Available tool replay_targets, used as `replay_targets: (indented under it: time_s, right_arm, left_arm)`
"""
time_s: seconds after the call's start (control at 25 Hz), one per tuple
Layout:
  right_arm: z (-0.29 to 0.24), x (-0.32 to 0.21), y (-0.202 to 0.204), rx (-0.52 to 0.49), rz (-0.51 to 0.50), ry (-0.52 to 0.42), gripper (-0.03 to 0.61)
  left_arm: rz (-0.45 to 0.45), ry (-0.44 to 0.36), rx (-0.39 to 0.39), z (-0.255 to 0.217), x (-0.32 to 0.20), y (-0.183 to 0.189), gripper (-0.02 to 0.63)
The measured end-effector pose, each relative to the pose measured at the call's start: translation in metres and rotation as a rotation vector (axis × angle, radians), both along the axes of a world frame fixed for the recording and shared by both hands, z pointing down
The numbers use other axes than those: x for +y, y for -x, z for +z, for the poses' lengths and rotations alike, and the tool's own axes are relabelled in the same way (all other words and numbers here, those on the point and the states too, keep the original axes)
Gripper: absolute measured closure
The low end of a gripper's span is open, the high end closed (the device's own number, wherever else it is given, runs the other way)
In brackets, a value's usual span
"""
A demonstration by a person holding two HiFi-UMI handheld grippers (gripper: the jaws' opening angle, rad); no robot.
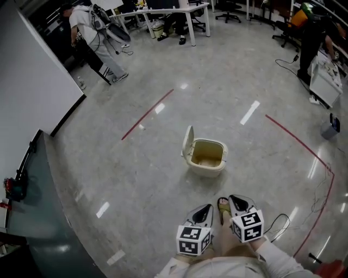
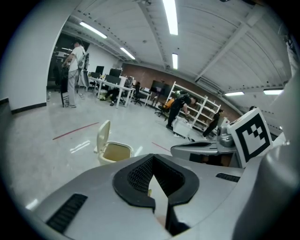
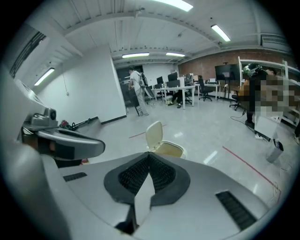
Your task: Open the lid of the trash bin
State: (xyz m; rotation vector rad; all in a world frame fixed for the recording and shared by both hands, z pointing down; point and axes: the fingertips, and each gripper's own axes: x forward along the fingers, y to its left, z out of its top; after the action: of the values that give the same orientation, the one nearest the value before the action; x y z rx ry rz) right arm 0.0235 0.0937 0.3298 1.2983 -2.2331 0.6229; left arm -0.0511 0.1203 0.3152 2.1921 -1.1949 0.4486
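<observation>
A cream trash bin (image 1: 216, 166) stands on the grey floor with its lid (image 1: 188, 142) raised upright on its left side, so the inside shows. Both grippers are held close to the person's body, well short of the bin and touching nothing. The left gripper (image 1: 205, 209) and the right gripper (image 1: 235, 200) sit side by side with their jaws closed and nothing between them. In the left gripper view the bin (image 2: 115, 153) and lid (image 2: 103, 134) lie ahead of the shut left gripper (image 2: 152, 160). In the right gripper view the bin (image 3: 168, 150) and lid (image 3: 153, 135) show beyond the shut right gripper (image 3: 149, 157).
Red tape lines (image 1: 148, 114) cross the floor to the left and right of the bin. A black cable (image 1: 280, 222) lies at the right near the person's foot. A white wall panel (image 1: 32, 81) stands at the left. Desks (image 1: 174, 13), chairs and people stand far off.
</observation>
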Motion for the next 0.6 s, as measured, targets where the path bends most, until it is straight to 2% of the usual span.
replay_targets:
  time_s: [0.2, 0.6]
  right_arm:
    - [-0.048, 0.042, 0.003, -0.026, -0.006, -0.092, 0.574]
    - [-0.113, 0.105, 0.015, -0.106, -0.025, -0.211, 0.574]
  left_arm:
    - [0.009, -0.053, 0.0, -0.027, 0.029, 0.009, 0.609]
    - [0.015, -0.131, 0.003, -0.067, 0.085, 0.026, 0.61]
